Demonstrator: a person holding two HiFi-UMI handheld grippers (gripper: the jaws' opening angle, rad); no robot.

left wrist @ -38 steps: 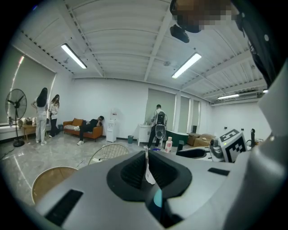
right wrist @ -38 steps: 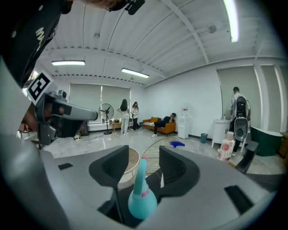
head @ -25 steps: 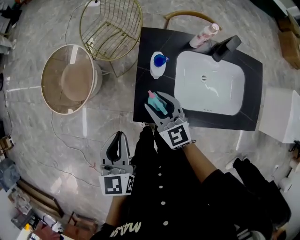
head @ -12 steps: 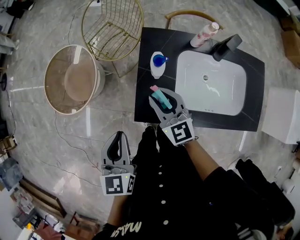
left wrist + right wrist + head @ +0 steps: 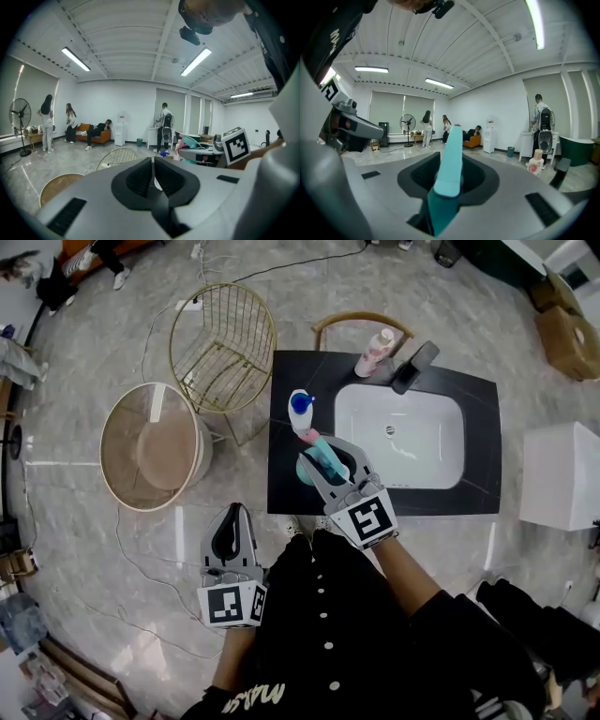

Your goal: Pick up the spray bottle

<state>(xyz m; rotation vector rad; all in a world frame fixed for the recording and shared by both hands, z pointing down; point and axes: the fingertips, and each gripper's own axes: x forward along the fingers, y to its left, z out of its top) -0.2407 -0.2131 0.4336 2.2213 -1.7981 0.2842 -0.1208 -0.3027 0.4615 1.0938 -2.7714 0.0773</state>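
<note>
Right gripper point(image 5: 328, 457): jaws pinching the teal spray bottle point(image 5: 449, 173), its top poking out ahead of them. Bottle is over the black counter's point(image 5: 286, 495) left part, left of the sink point(image 5: 441, 465), near a blue-capped bottle point(image 5: 300, 409). Left gripper point(image 5: 153, 171): jaws pressed together, nothing between

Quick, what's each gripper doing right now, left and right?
Left gripper: shut, jaws together, nothing between them.
Right gripper: shut on the teal spray bottle.
</note>
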